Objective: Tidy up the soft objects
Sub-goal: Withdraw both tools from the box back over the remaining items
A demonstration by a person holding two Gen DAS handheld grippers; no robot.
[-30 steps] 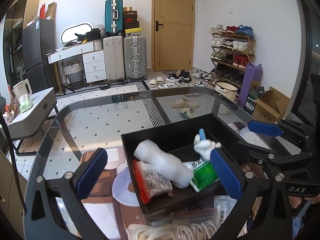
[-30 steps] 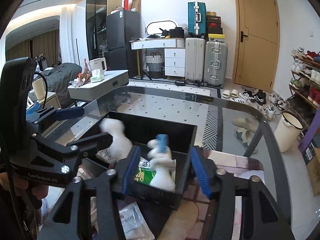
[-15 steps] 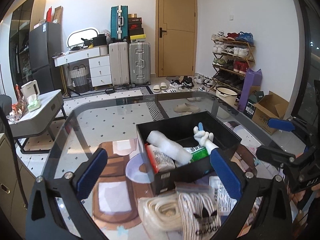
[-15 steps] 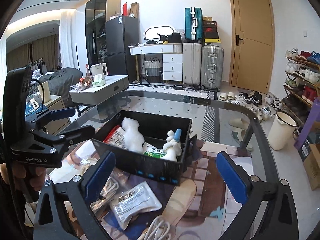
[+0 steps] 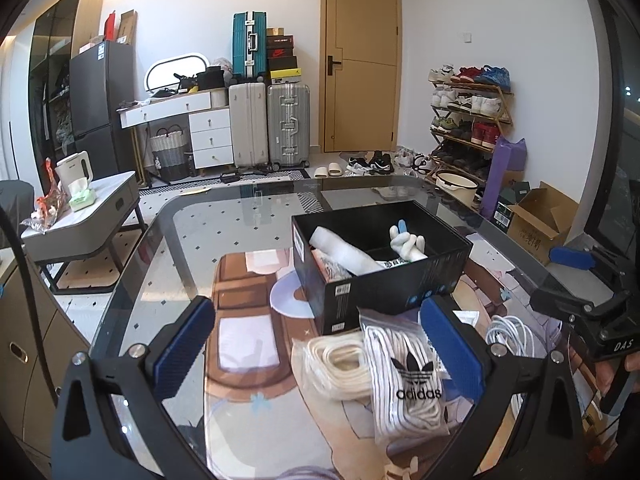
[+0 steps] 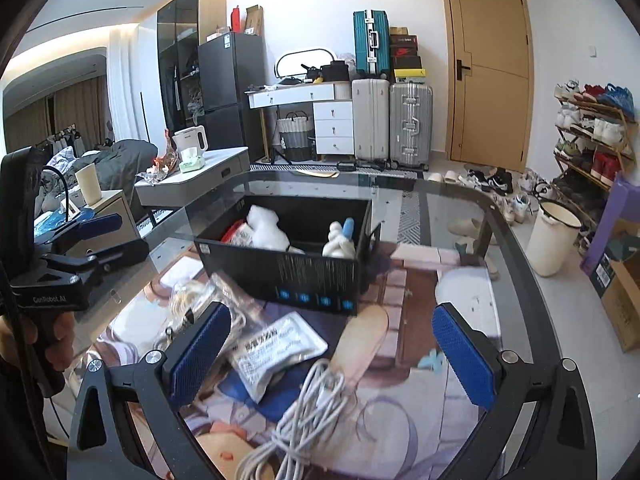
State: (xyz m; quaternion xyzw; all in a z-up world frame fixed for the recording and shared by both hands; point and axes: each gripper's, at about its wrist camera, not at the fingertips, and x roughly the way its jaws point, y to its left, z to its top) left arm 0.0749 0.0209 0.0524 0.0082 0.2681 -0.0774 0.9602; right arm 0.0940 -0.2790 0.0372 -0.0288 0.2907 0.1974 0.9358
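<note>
A black box stands on the glass table. It holds a white foam roll, a white toy with a blue tip and packets. My left gripper is open and empty, back from the box, above a bag of white laces with an adidas logo and a cream rope coil. My right gripper is open and empty, above a clear packet and a white cable bundle.
A bagged cord lies left of the box. Another white cable lies at the right. A printed mat covers the table under the glass. The table's rounded edge runs along the right. The floor beyond holds furniture, suitcases and shoes.
Both grippers have pulled back from the box. The right gripper has opened and left the white toy in the box. Loose items in front of the box have come into view.
</note>
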